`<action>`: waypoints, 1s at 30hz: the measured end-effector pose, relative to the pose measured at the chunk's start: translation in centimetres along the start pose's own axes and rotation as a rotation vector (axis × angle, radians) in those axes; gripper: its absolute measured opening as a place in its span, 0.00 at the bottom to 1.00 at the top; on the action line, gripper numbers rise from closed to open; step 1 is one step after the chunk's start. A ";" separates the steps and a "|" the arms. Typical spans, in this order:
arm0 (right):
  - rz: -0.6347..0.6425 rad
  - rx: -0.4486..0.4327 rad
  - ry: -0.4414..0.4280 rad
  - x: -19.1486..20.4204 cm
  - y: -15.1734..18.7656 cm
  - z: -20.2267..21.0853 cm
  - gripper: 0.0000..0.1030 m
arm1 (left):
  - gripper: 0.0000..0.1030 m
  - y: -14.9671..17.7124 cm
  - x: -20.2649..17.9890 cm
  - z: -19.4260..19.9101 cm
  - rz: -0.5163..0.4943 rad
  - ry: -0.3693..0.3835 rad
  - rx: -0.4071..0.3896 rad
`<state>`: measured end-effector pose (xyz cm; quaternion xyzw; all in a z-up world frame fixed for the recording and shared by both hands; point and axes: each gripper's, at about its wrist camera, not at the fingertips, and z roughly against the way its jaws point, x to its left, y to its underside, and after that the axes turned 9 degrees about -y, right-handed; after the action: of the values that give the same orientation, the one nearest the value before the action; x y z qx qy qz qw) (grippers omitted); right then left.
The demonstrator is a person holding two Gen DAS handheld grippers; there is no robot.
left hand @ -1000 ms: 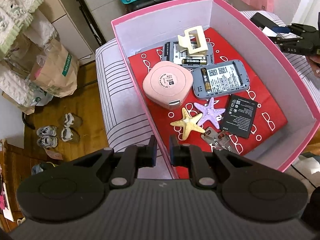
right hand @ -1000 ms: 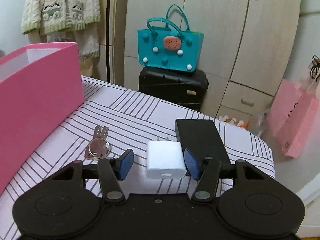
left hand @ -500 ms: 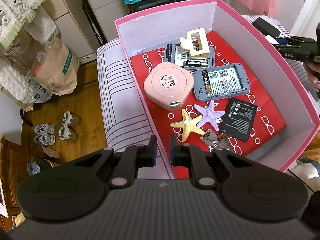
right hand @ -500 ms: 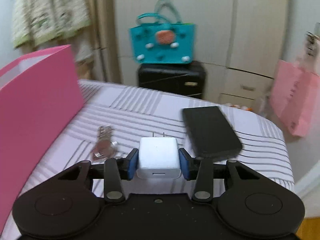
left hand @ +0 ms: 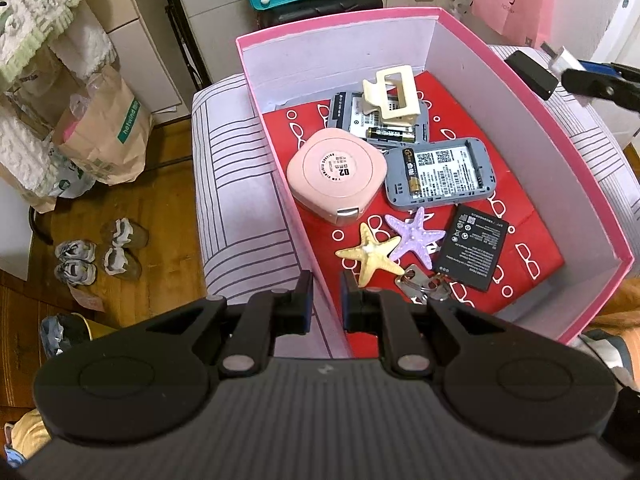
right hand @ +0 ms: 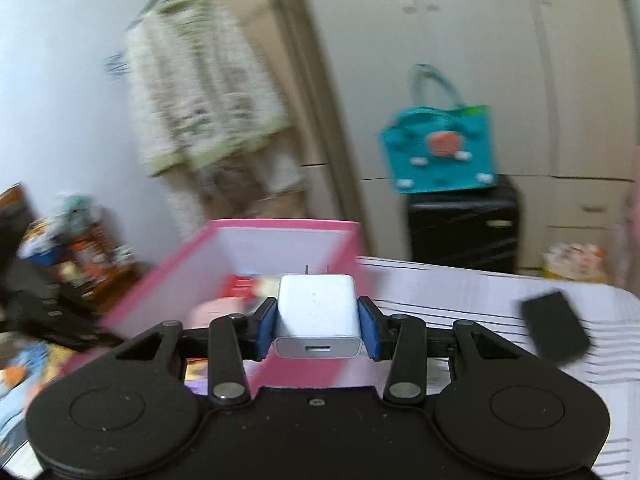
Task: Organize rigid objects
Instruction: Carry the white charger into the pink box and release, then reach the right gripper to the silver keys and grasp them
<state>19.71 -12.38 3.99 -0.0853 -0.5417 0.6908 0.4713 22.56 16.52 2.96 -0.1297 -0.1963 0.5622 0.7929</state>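
Right wrist view: the right claw point(right hand: 318, 330) pinches the white charger point(right hand: 318, 316) by its two flat sides, blue pads pressing on both, prongs pointing away, lifted clear of the striped bed point(right hand: 500, 292) and aimed toward the pink box point(right hand: 168, 276). The picture is smeared, so I cannot say whether the charger is yet over the rim. The left claw point(left hand: 325, 300) is pressed together on the box's near wall, steadying it.

To set the charger down well, carry it fully past the right-hand wall before lowering, and pick bare red lining point(left hand: 532, 216) rather than the clutter: the pink case point(left hand: 336, 174), grey devices point(left hand: 440, 174), starfish point(left hand: 372, 254) and black battery point(left hand: 472, 252) fill the middle. Lower until it rests, then let go. The black slab point(right hand: 556, 330) lies on the bed.
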 end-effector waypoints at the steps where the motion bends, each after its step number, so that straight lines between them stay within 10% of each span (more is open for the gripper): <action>1: 0.020 0.019 -0.028 1.0 -0.3 -0.5 0.46 | 0.12 0.0 -0.1 0.0 -0.001 -0.002 0.000; 13: 0.328 0.222 0.035 6.7 0.6 -7.5 0.47 | 0.13 -0.2 -0.3 0.0 -0.013 -0.011 0.005; 21: 0.154 0.033 0.081 4.0 -1.4 -4.1 0.56 | 0.13 -0.2 -0.1 -0.1 -0.021 0.005 0.010; 25: 0.071 -0.093 0.256 0.9 -0.5 -0.9 0.63 | 0.14 -0.1 0.1 0.0 -0.013 0.027 0.002; 30: -0.050 -0.053 0.330 -4.0 2.7 0.3 0.58 | 0.15 -0.3 0.3 -0.2 -0.014 0.042 0.005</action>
<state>20.21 -15.47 0.33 -0.1965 -0.4771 0.6408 0.5685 22.99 16.73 2.95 -0.1381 -0.1794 0.5541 0.8011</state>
